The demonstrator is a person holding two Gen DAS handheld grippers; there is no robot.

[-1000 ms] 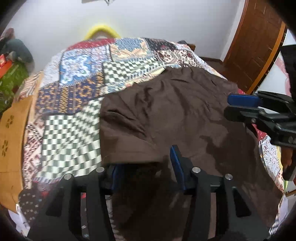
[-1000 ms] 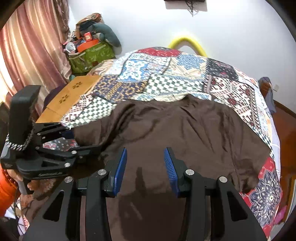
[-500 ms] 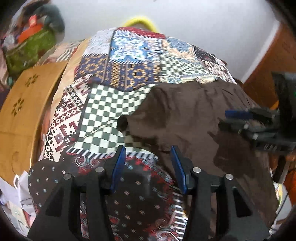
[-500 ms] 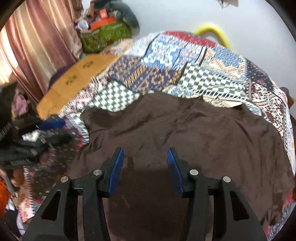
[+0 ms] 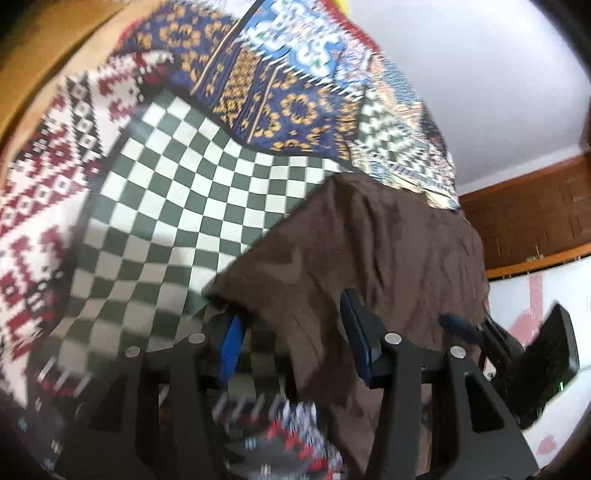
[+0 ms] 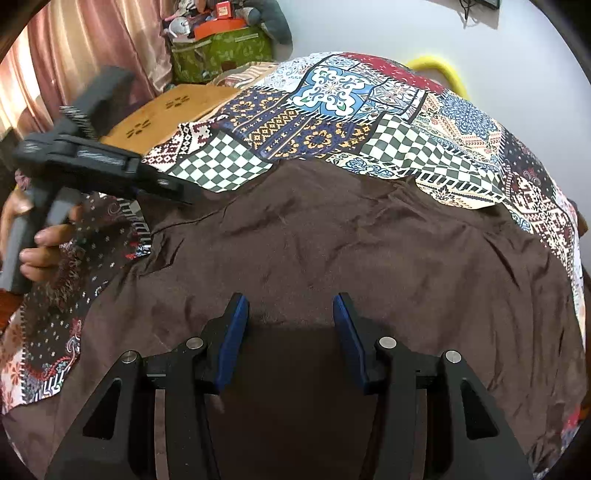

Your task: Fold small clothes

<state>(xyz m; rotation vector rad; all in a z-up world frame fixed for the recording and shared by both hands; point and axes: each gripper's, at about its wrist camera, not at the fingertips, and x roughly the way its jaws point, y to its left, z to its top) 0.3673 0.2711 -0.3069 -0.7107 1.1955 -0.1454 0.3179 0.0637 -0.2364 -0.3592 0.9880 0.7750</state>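
The right gripper (image 6: 291, 332) hovers low over the near part of the brown garment (image 6: 351, 251), its jaws apart with only flat cloth beneath them and nothing pinched. The left gripper (image 5: 291, 339) stands with jaws apart around the garment's left corner, pads not visibly pressing. The garment lies spread across the patchwork bedspread (image 6: 332, 110), which stretches back to the white wall (image 6: 369, 26).

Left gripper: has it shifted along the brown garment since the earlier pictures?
Yes. The left gripper has swung from over the brown garment toward its left edge, beside the checkered patch.
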